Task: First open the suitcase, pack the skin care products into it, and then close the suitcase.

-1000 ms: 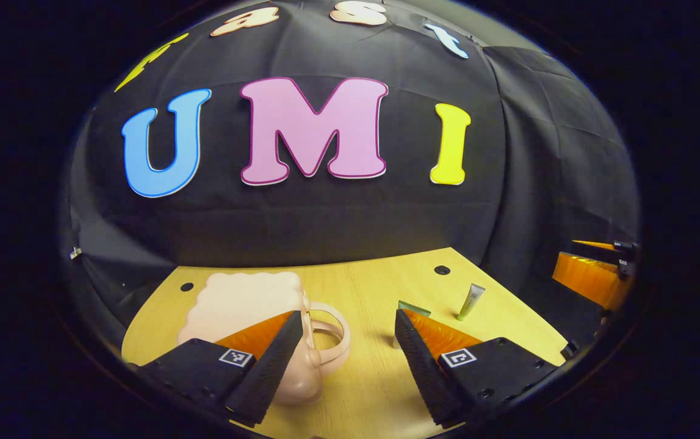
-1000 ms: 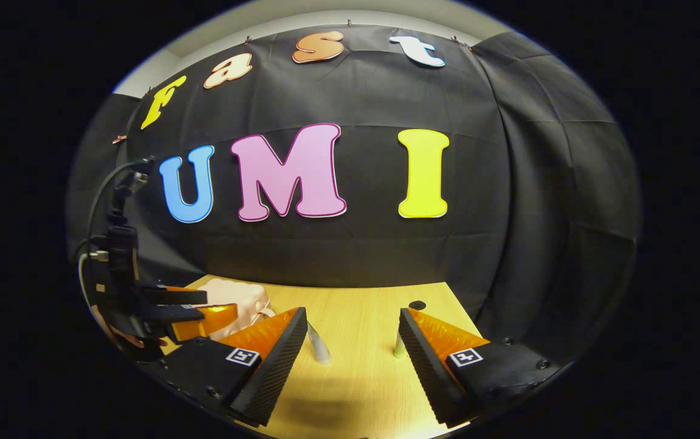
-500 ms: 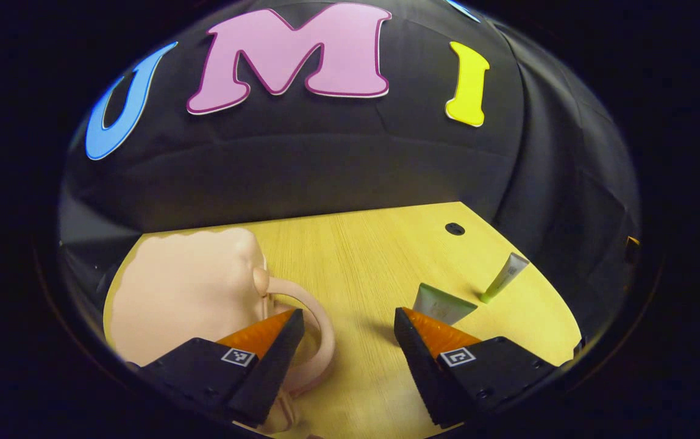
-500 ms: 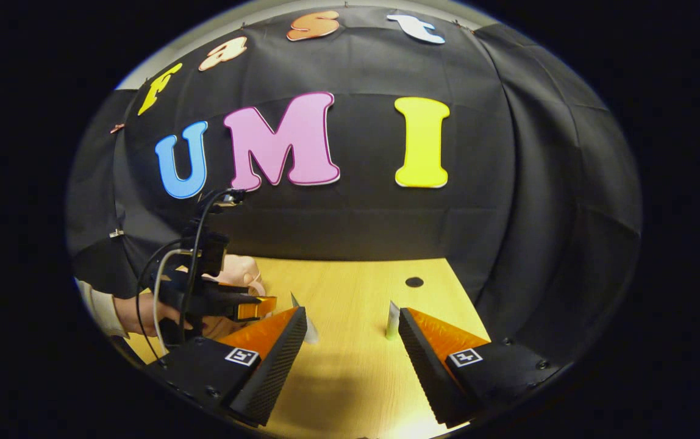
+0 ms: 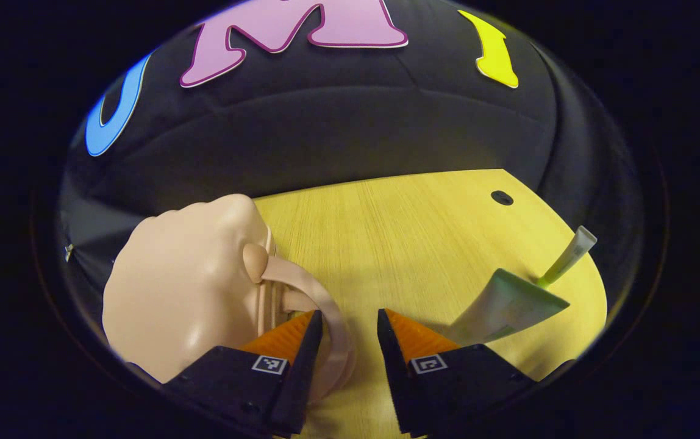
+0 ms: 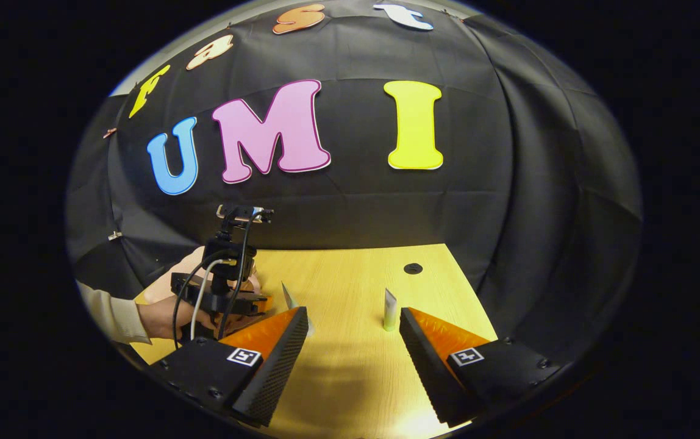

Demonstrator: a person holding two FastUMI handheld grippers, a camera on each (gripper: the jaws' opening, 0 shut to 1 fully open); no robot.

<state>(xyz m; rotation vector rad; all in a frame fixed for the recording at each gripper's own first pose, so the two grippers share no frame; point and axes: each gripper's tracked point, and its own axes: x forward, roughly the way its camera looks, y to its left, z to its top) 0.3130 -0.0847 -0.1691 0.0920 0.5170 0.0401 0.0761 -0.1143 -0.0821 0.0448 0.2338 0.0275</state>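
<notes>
A small pale pink suitcase (image 5: 185, 292) lies shut on the wooden table (image 5: 399, 231), with its looped handle (image 5: 333, 308) facing my left gripper (image 5: 348, 317). That gripper is low over the handle, its fingers narrowed, with the loop running between them close to the left finger; a gap still shows. A wide green-white tube (image 5: 508, 302) and a thin tube (image 5: 566, 259) are to the right. In the right gripper view my right gripper (image 6: 353, 314) hovers open over the table, between the wide tube (image 6: 289, 297) and the thin tube (image 6: 390, 310). There the left gripper (image 6: 222, 299) is at the suitcase.
A hand with a light sleeve (image 6: 118, 314) holds the left gripper, cables trailing from it. A round hole (image 5: 501, 197) is in the table near its far right corner. Black cloth walls close in the back and right sides.
The left gripper has dropped and moved in on the suitcase handle, and its fingers have narrowed around the loop. The right gripper has shifted only slightly and stays open.
</notes>
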